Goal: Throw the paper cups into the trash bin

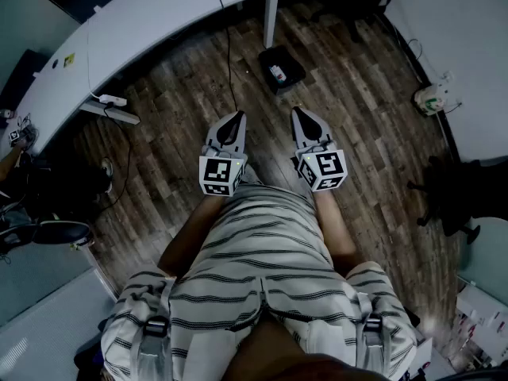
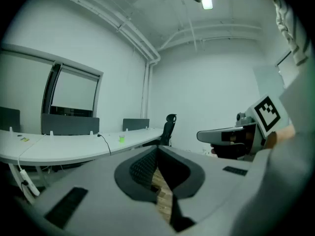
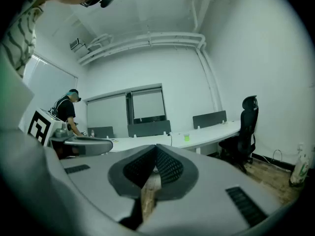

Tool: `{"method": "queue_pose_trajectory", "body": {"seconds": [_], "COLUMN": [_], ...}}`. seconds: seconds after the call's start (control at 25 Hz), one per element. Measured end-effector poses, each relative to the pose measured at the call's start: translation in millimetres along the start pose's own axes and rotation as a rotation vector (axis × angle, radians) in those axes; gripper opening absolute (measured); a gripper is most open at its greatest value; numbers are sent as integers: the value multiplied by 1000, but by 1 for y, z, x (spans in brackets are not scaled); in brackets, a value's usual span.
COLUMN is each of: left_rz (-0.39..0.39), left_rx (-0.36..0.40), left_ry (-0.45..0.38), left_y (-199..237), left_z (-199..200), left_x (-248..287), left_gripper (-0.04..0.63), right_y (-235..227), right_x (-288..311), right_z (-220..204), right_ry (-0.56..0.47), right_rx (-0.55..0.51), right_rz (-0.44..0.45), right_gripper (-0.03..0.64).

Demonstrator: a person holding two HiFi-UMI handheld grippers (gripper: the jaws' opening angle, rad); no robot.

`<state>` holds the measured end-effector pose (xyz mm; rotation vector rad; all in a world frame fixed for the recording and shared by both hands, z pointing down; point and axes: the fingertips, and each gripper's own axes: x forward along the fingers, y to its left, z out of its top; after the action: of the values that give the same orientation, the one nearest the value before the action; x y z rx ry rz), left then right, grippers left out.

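We hold the left tongs and right tongs pressed together, pinching nothing, over the wooden floor. A small green cup stands on the white table, well apart from both.

Cup on the desk — bin on the floor before it.

Striped outfit; grey left gripper, right gripper, marker cubes

Floor: brown wood planks. Bench: white. Cup: bright green. Person's clothing: pale, dark-striped. Marker cubes: black-and-white squares. Chair: black.
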<state>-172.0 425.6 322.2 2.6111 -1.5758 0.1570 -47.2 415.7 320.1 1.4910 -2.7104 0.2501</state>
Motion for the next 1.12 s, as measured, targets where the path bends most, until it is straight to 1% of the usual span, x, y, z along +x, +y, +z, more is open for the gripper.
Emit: {"method": "queue_pose_trajectory", "body": {"seconds": [0.2, 0.44, 0.52, 0.68, 0.8, 0.96, 1.12], "left_rz": [-13, -33, -40, -54, -64, -91, -107], "left_rx": [-7, -38, -40, -74, -71, -80, -82], "left_ry": [10, 9, 19, 47, 53, 78, 76], "left_y": [-4, 2, 5, 11, 18, 26, 34], "left_z": [-5, -7, -9, -17, -21, -25, -23], "left_x": [5, 13, 18, 28, 36, 40, 44], "left_gripper": [25, 25, 25, 25, 25, 25, 25], "right_y": [-10, -14, -18, -21, -21, -20, -17], "right_x": [-3, 6, 12, 22, 35, 48, 57], "right_z": [-7, -6, -6, -6, -11, -13, -9], "right_ry": [5, -24, -21, -18, -10, -5, -18], "right_rx": [11, 72, 68, 60, 43, 48, 44], "right_rz": [2, 8, 2, -6, -10, -19, -39], "right_gripper": [9, 9, 9, 9, 9, 9, 9]}}
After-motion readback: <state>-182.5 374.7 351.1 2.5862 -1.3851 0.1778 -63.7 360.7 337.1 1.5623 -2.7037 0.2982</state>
